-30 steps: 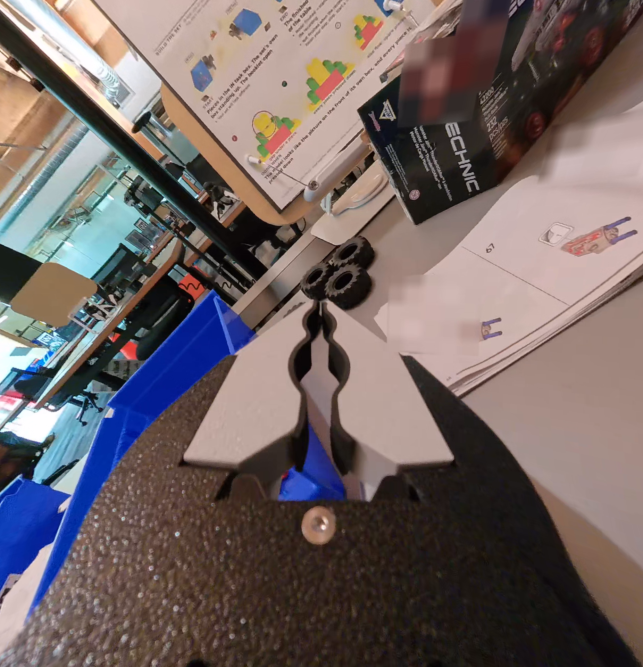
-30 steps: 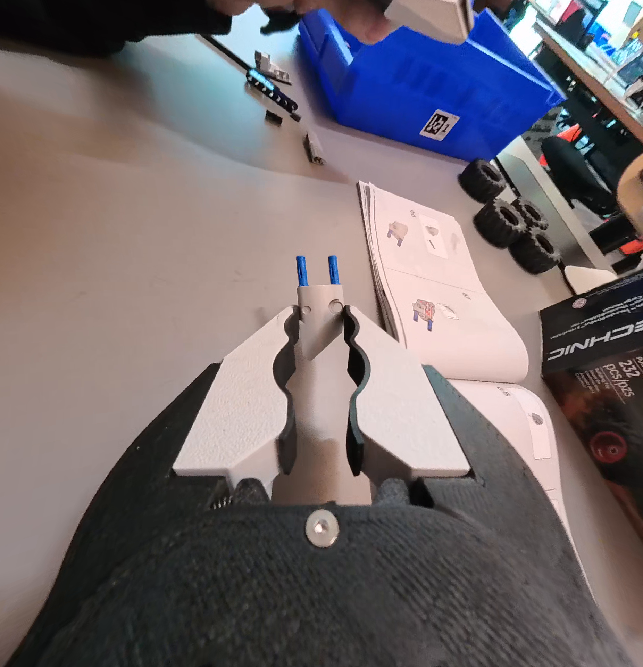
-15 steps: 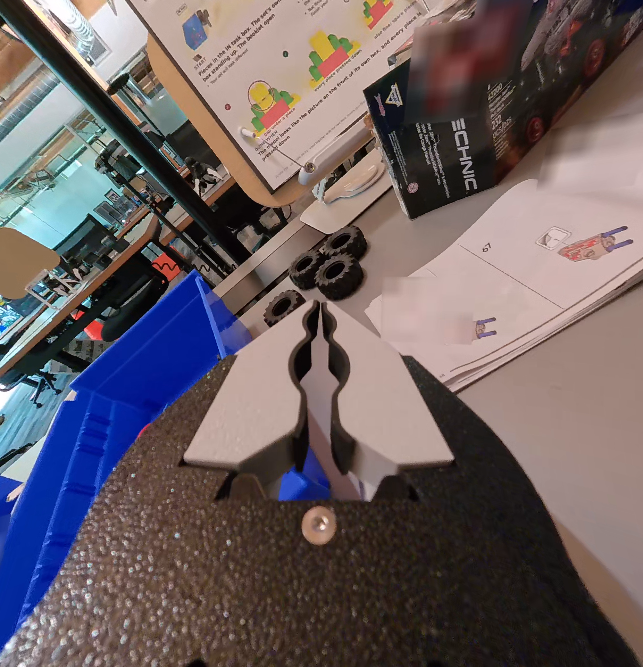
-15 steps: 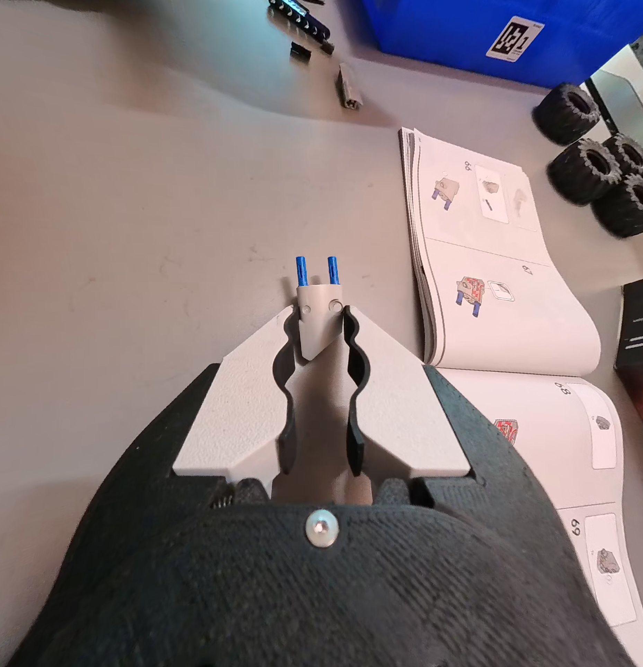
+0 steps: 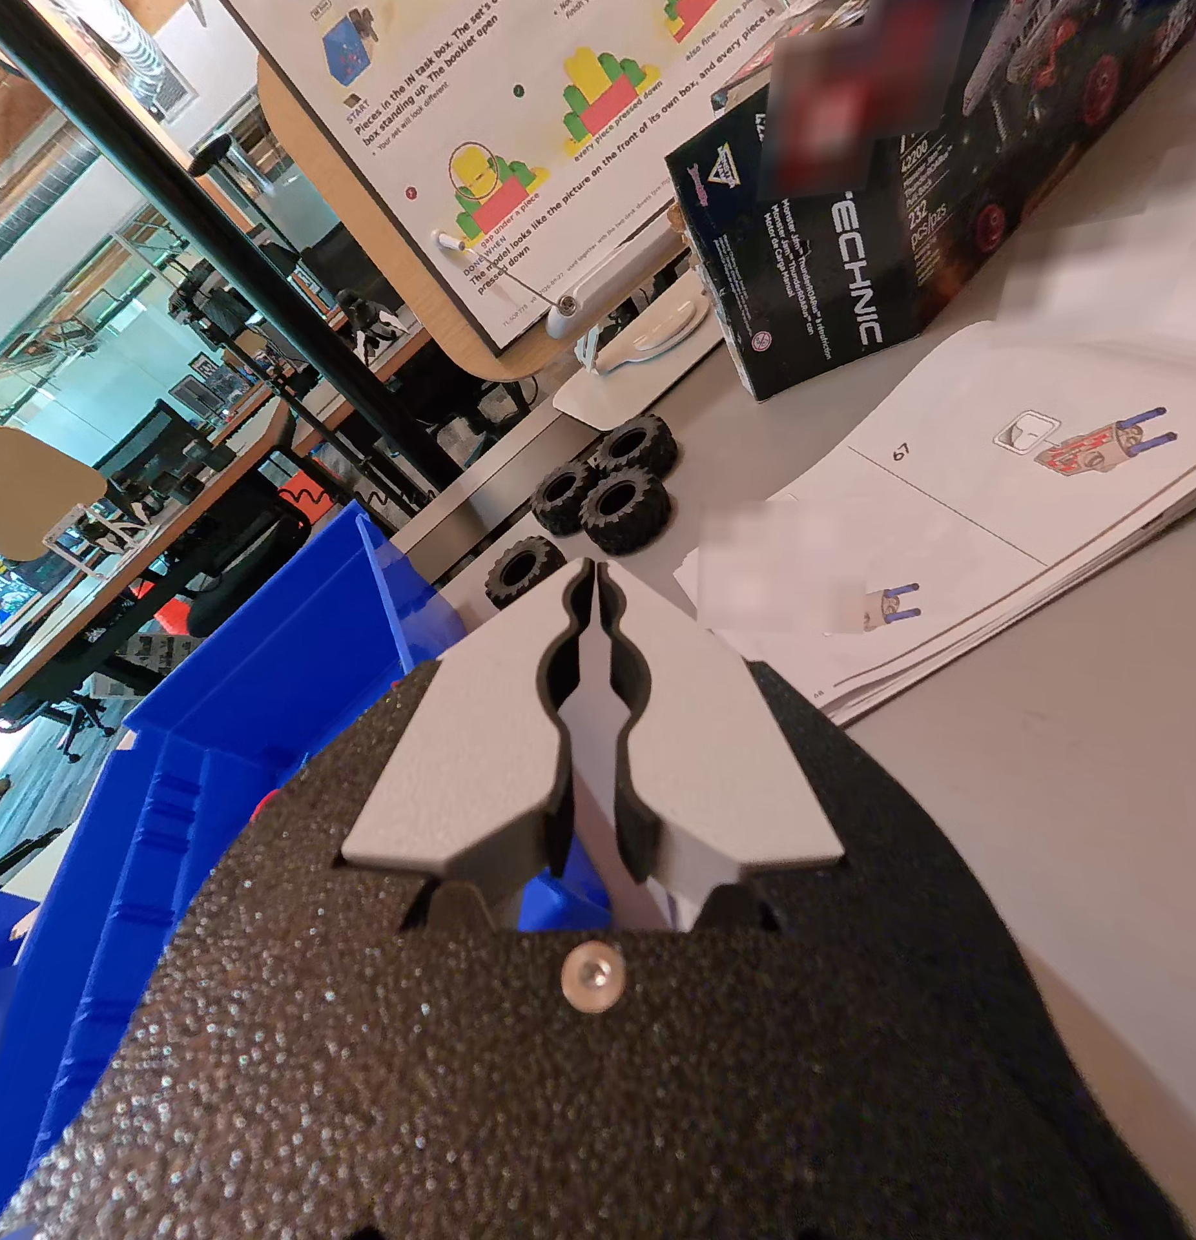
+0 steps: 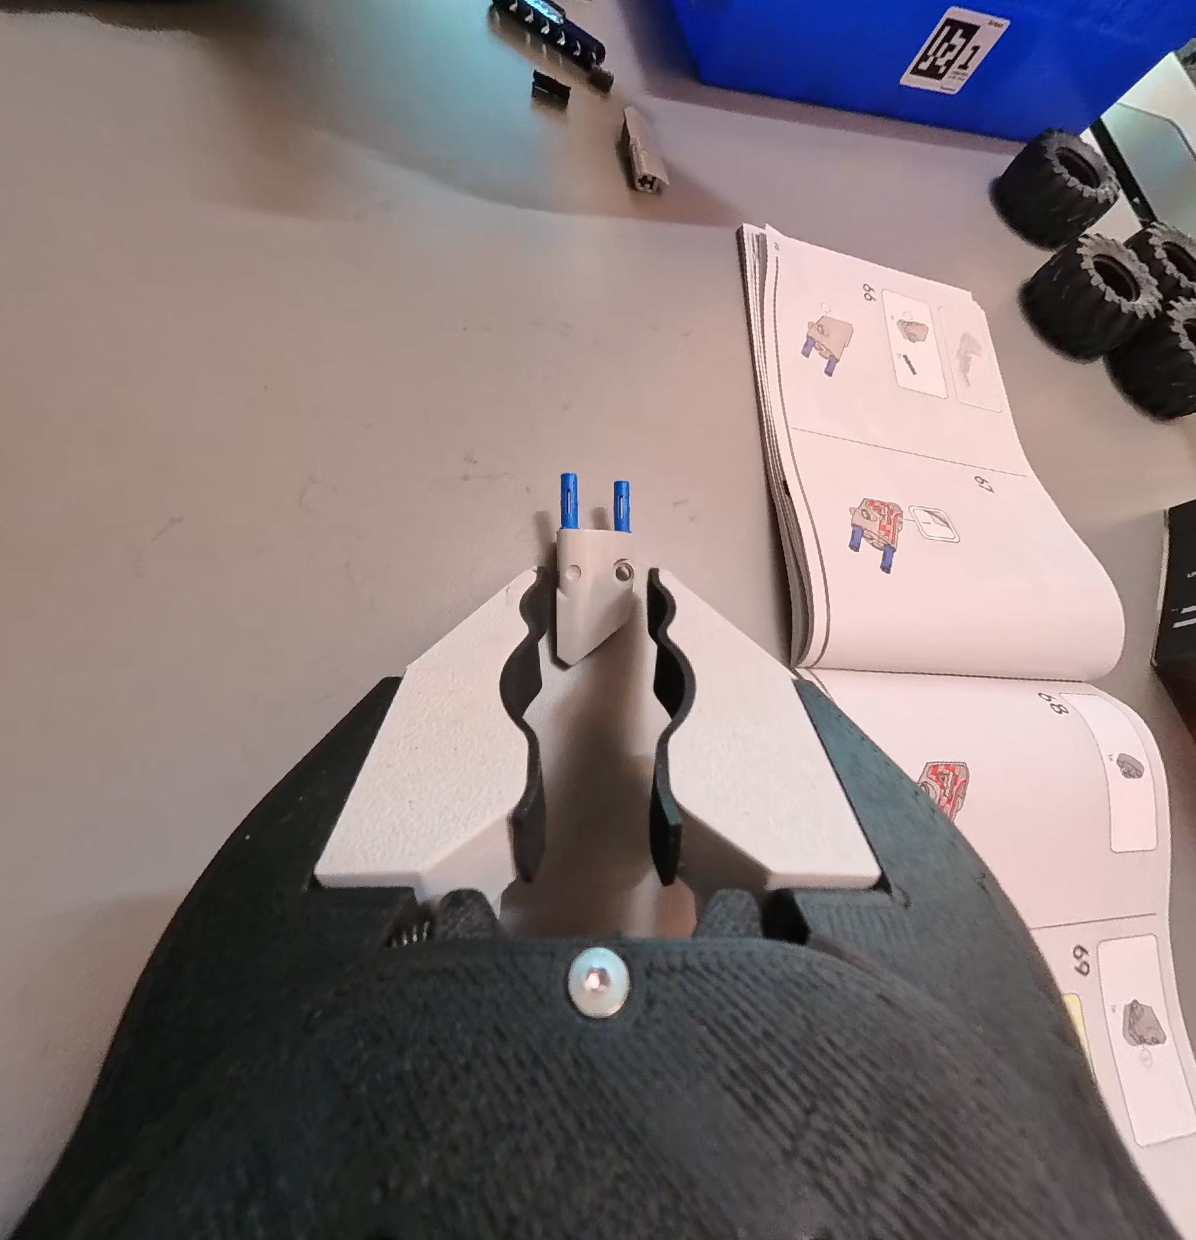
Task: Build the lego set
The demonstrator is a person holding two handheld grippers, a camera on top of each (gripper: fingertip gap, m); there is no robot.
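The right tongs stand parted around a grey piece (two blue pins) on the table.

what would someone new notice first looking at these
Probably the grey piece with two blue pins, lying between the open fingers of the right hand-held gripper. Next, the open booklet to its right, with four black tyres beyond it. In the left view, the blue bin stands out beside the shut left hand-held gripper.
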